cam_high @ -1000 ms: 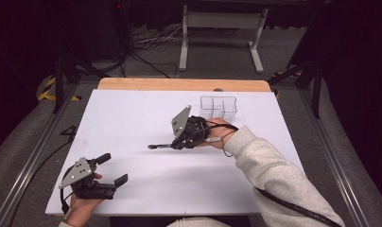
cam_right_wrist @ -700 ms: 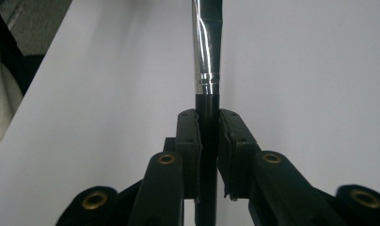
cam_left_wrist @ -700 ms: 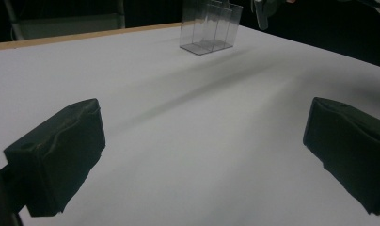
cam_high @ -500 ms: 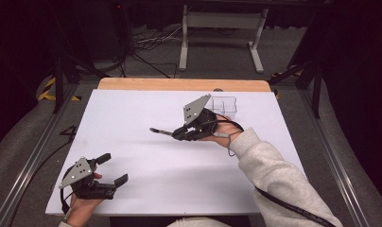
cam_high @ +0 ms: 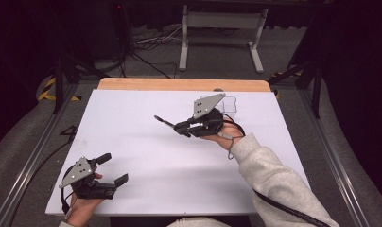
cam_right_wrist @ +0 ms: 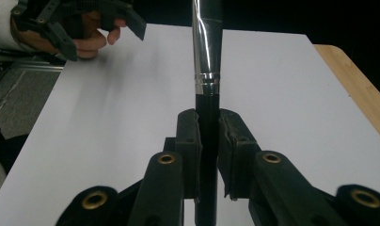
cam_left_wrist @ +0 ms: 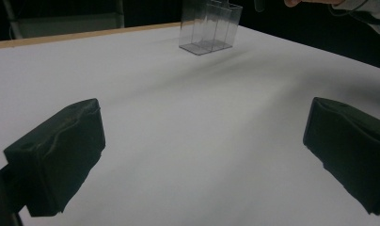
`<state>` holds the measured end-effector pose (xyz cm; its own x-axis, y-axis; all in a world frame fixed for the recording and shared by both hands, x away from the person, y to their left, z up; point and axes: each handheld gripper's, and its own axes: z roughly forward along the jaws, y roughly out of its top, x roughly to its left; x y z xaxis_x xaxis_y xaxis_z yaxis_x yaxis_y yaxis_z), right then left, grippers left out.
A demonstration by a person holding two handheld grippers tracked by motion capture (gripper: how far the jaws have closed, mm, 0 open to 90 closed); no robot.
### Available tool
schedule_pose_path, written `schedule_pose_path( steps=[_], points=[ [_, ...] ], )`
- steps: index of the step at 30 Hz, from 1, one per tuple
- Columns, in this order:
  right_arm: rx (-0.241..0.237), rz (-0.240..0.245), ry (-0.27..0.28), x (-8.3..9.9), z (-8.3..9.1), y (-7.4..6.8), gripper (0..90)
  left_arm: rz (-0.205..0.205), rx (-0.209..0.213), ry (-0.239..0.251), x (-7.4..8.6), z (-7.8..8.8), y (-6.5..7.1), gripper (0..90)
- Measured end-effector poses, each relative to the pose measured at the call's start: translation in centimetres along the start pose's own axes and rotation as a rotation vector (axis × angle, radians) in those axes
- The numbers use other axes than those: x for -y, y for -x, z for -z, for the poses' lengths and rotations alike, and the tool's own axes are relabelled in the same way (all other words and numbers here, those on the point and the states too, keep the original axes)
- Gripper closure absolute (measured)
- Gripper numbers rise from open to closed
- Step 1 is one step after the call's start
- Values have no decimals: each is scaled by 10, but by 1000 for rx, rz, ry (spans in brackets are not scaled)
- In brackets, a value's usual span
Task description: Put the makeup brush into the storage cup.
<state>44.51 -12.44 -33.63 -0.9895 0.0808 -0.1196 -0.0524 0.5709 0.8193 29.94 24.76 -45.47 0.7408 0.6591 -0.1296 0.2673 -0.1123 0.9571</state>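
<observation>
R claw [cam_right_wrist: 208, 136] grips black pen [cam_right_wrist: 207, 70] above table [cam_right_wrist: 282, 94].

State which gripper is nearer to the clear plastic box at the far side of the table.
Right. The right gripper is just in front of the clear plastic box; the left gripper sits at the table's near left corner.

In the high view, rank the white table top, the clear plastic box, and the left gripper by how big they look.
1. White table top, by far the largest.
2. Left gripper, though it sits nearer the camera, which flatters it.
3. Clear plastic box, partly hidden behind the right gripper, so this ranking is unsure.
</observation>
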Motion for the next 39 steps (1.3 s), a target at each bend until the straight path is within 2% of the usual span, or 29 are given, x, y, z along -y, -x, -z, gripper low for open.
schedule_pose_path(
  steps=[7, 14, 17, 26, 35, 39],
  points=[
    [55, -68, 115, 9, 6, 2, 794, 3, 2, 0, 0, 0, 0, 2],
    [106, -90, 169, 14, 11, 2, 793, 3, 3, -3, 0, 0, 0, 3],
    [153, -122, 213, 17, 16, 4, 792, 4, 2, -1, 0, 0, 0, 2],
    [224, -171, 267, 25, 26, 8, 789, 7, -1, -2, 1, 0, -1, 2],
    [331, -217, 326, 38, 35, 10, 788, 11, -2, -1, 1, 0, -1, 2],
    [363, -210, 345, 44, 41, 12, 786, 12, -3, 1, 1, 0, -1, 2]
  ],
)
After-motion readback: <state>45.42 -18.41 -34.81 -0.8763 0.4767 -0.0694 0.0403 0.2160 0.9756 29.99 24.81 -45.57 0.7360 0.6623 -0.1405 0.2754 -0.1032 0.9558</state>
